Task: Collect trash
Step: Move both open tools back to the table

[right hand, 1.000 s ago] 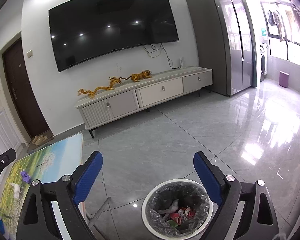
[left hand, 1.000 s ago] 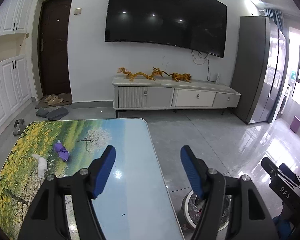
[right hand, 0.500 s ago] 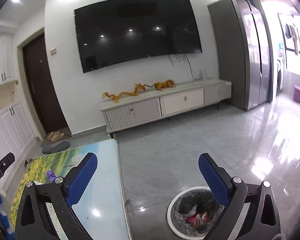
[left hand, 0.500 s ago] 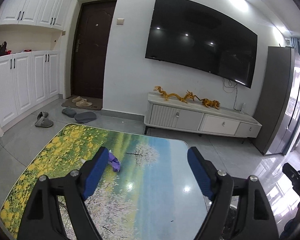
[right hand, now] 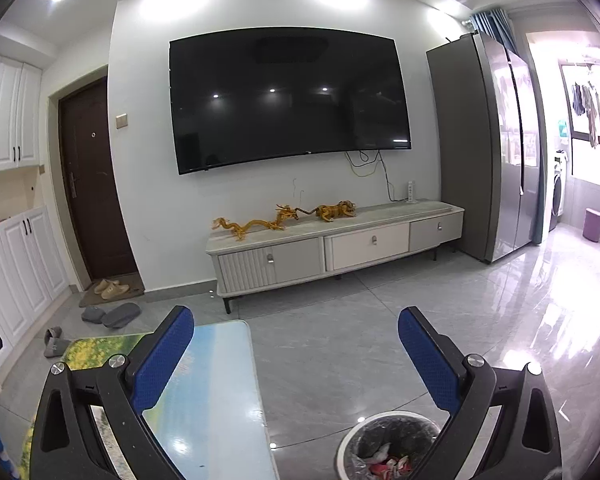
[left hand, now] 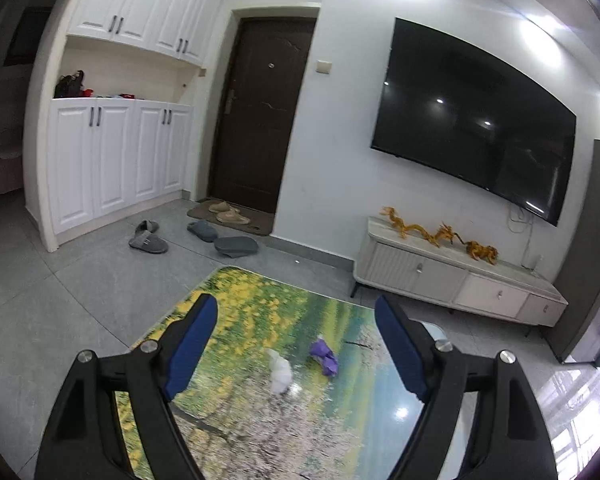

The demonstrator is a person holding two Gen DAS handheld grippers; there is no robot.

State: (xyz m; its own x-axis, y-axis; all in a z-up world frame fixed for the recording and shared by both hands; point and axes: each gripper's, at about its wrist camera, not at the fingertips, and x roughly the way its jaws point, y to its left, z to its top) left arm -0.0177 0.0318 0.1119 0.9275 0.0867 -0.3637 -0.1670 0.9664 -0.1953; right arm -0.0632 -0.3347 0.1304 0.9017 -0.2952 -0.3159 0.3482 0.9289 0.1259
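In the left wrist view a crumpled white scrap (left hand: 280, 372) and a crumpled purple scrap (left hand: 324, 357) lie side by side on the landscape-print table (left hand: 260, 312). My left gripper (left hand: 296, 346) is open and empty, held above the table with both scraps showing between its blue pads. In the right wrist view my right gripper (right hand: 296, 354) is open and empty, over the table's right edge (right hand: 220, 380) and the floor. A white trash bin (right hand: 384, 446) with a grey liner and several scraps inside stands on the floor low between its fingers.
A TV cabinet (right hand: 340, 240) with golden dragon figures (right hand: 284, 216) stands against the far wall under a large TV (right hand: 288, 96). Slippers (left hand: 148, 238) lie by the door mat (left hand: 230, 214). A grey fridge (right hand: 488, 148) stands at the right. White cupboards (left hand: 112, 152) line the left wall.
My left gripper has swung left over the table, so the two scraps now sit between its fingers. My right gripper has tilted up and turned left; the bin has slid lower in view.
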